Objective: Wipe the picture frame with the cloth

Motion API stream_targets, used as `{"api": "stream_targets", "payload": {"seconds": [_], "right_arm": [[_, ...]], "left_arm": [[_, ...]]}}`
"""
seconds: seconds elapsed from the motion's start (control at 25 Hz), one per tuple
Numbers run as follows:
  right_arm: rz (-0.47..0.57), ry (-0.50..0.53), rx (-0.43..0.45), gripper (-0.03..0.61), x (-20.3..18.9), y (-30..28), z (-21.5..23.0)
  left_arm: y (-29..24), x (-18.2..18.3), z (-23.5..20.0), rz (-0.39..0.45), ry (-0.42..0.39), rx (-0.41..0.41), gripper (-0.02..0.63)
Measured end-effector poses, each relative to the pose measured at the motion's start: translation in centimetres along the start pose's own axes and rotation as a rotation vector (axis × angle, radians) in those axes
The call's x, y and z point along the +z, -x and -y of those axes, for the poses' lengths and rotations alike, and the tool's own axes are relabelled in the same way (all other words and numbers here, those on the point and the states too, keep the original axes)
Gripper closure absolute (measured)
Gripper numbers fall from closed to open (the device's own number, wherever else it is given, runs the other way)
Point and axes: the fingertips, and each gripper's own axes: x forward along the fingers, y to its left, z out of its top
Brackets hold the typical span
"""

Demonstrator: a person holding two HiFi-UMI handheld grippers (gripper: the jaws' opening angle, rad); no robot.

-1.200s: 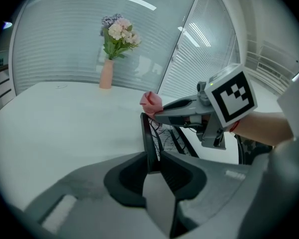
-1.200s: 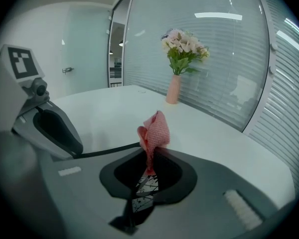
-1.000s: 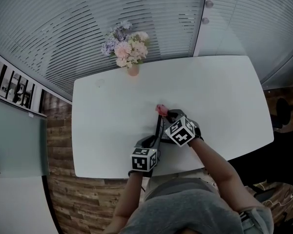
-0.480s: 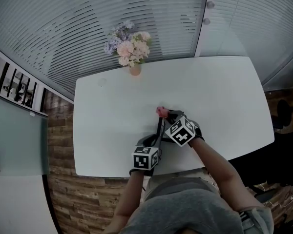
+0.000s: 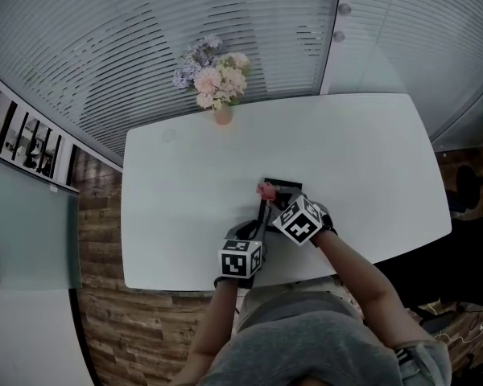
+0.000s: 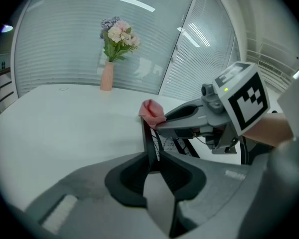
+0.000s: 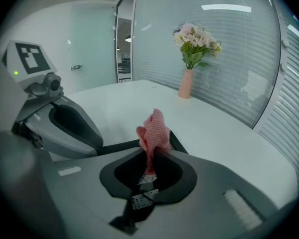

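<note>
Pink knitted cloth (image 7: 153,128) is pinched in my right gripper (image 7: 149,164), touching the thin black picture frame (image 5: 283,184) on the white table (image 5: 185,175). My left gripper (image 6: 157,164) clamps the frame's edge. More frame shows now than before.

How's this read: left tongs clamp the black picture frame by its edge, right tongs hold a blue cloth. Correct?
Not quite. The cloth in the right tongs is pink, not blue; the right gripper view shows it. The rest stands: the left tongs clamp the black picture frame by its edge.
</note>
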Motion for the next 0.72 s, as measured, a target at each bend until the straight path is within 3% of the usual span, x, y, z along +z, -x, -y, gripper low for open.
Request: {"api": "stream_targets", "payload": {"seconds": [0.72], "right_arm": [[-0.033, 0.043, 0.123, 0.535, -1.5, 1.7, -5.1]], "left_arm": [[0.2, 0.1, 0.1, 0.015, -0.010, 0.021, 0.537]]}}
